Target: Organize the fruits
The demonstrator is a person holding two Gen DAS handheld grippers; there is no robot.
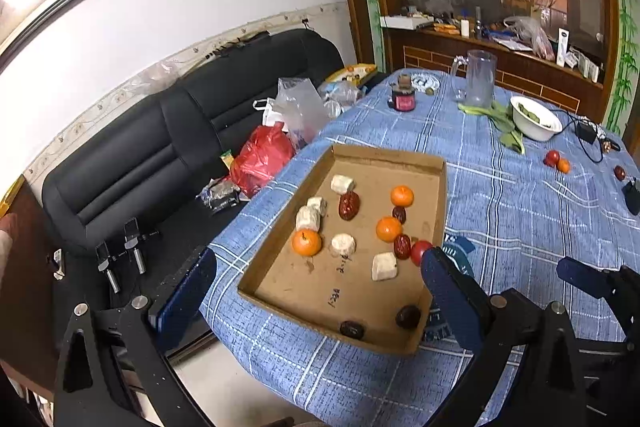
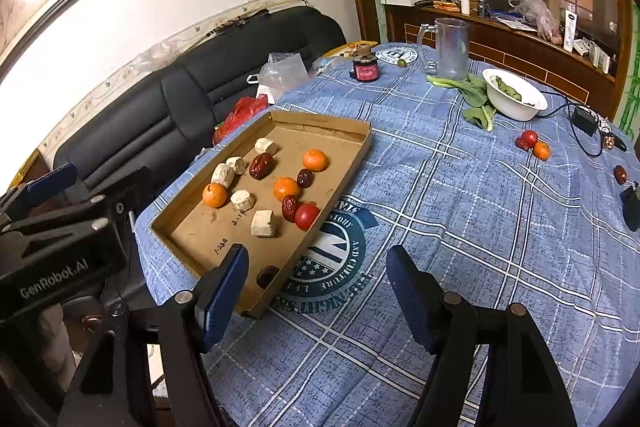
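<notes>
A shallow cardboard tray point(image 1: 434, 207) point(image 2: 344, 171) lies on the blue checked tablecloth and holds three tangerines point(image 1: 307, 242) point(image 2: 214, 194), several red dates point(image 1: 349, 205) point(image 2: 261, 165), several pale chunks point(image 1: 384, 266) point(image 2: 263, 223) and a red tomato point(image 1: 419, 250) point(image 2: 306, 215). A tomato point(image 1: 552, 157) point(image 2: 530, 137), a tangerine point(image 1: 563, 165) point(image 2: 541, 150) and a date point(image 1: 619, 172) point(image 2: 620, 174) lie loose at the far right. My left gripper point(image 1: 316, 291) is open and empty over the tray's near end. My right gripper point(image 2: 316, 287) is open and empty by the tray's near right corner.
At the table's far end stand a glass mug point(image 2: 450, 49), a white bowl point(image 2: 516, 103) with greens beside it, a small dark jar point(image 2: 365, 69) and a charger with cable point(image 2: 582, 121). A black sofa point(image 1: 160, 147) with plastic bags lies left of the table.
</notes>
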